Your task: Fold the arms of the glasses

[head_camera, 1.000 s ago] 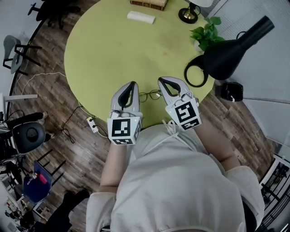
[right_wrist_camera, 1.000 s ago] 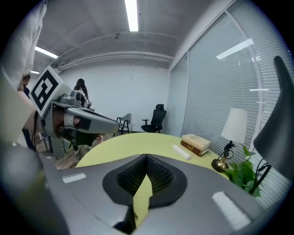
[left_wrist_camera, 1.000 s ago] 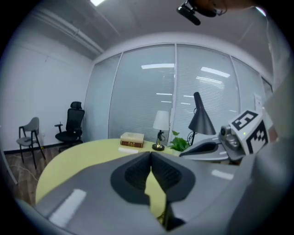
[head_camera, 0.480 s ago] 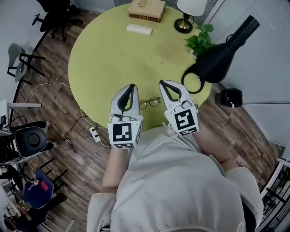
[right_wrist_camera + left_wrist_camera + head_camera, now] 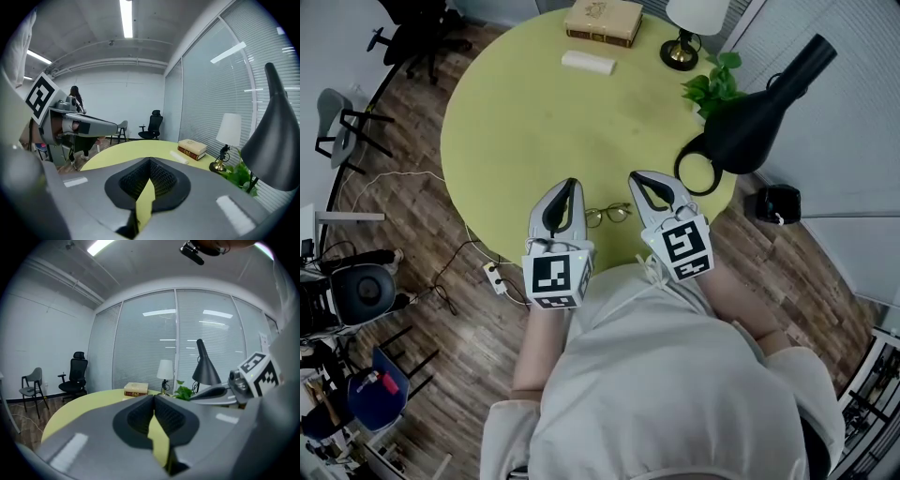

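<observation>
Thin-framed glasses (image 5: pixel 607 214) lie on the round yellow-green table (image 5: pixel 534 122) near its front edge; how their arms stand is too small to tell. In the head view my left gripper (image 5: pixel 571 184) hovers just left of them and my right gripper (image 5: pixel 634 176) just right of them, neither touching. Both are shut with nothing between the jaws. The left gripper view shows my left gripper (image 5: pixel 153 397) with tips together, pointing across the table. In the right gripper view my right gripper (image 5: pixel 150 161) is likewise shut. The glasses are hidden in both gripper views.
A large black desk lamp (image 5: pixel 759 108) and a green plant (image 5: pixel 712 84) stand at the table's right edge. A book (image 5: pixel 603 21), a white case (image 5: pixel 588 62) and a small lamp (image 5: pixel 682 47) sit at the far side. Office chairs (image 5: pixel 412 28) stand on the wooden floor to the left.
Both grippers have lifted slightly above the table and stay shut. The glasses lie where they were. The head view has tilted a little.
</observation>
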Tool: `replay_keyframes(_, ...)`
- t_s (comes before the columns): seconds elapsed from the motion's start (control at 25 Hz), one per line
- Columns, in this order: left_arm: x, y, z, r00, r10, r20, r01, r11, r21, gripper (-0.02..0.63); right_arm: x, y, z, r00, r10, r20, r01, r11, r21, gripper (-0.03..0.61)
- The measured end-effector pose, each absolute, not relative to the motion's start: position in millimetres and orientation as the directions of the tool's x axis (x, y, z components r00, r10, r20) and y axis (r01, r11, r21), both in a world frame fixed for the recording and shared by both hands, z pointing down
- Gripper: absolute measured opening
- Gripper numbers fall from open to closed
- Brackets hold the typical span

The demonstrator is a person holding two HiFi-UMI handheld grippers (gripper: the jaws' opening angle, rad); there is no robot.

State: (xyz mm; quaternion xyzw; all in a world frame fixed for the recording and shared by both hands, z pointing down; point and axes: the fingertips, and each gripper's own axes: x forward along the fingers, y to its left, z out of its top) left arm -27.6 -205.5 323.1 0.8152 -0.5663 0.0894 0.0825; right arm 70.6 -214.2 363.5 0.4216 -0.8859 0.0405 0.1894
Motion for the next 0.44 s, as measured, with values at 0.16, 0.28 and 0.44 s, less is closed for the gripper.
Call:
replay_keyframes(0.16,-26.4,-204.7,324.5,0.344,-0.907,0.243,-0.937,-0.347,0.031,0.006,71.7,-212.6,367.1,-0.565,-0.728,0.387,-0.761,0.641,0.095,-0.002)
replay_keyframes(0.28,-26.6,-206.4,326.4,0.337,-0.910,0.244,-0.941,-0.337,0.042,0.006,75.0,-214.0,372.1,-0.560,-0.723,0.405,-0.771,0.634,0.065,-0.003)
replay_keyframes(0.44,-26.0,-206.2,329.2,0.335,-0.909,0.249,-0.942,-0.330,0.061,0.006,77.3,-213.5,373.0,-0.557,-0.722,0.410,-0.779,0.626,0.045,-0.002)
